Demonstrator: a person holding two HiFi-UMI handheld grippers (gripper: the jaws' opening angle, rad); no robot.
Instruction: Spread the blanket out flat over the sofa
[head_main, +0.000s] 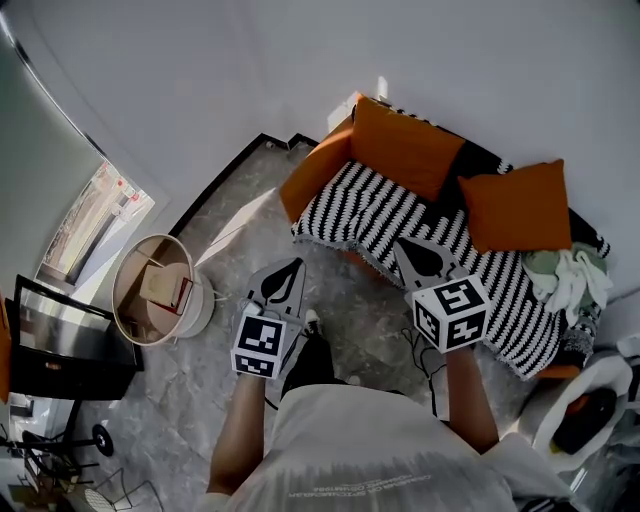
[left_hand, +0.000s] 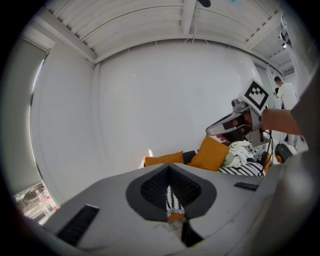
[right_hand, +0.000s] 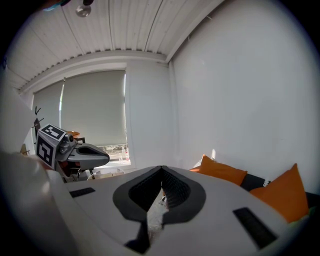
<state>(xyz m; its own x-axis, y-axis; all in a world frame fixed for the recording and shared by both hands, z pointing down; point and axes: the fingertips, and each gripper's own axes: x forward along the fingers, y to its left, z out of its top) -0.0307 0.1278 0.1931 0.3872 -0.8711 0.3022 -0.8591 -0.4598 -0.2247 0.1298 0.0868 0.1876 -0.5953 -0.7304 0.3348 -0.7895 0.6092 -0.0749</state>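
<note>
As the blanket (head_main: 400, 215) is not yet gripped, step: approach, I judge.
Blanket: striped, over the sofa (head_main: 482, 158) seat, under cushions (head_main: 405, 145).
Left gripper (head_main: 290, 270): jaws together, empty.
Right gripper (head_main: 405, 250): jaws together, empty.
Next: probably open, take front edge.

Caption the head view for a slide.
Left gripper and right gripper, both shut, face a sofa under a striped blanket.

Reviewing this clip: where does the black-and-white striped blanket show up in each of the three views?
Head view: the striped blanket lies centre-right, just below the orange cushions.
Left gripper view: a small striped patch at right, lower than mid-height.
Right gripper view: not clearly in it.
Shared landmark: the orange cushions, visible in all three views.
</note>
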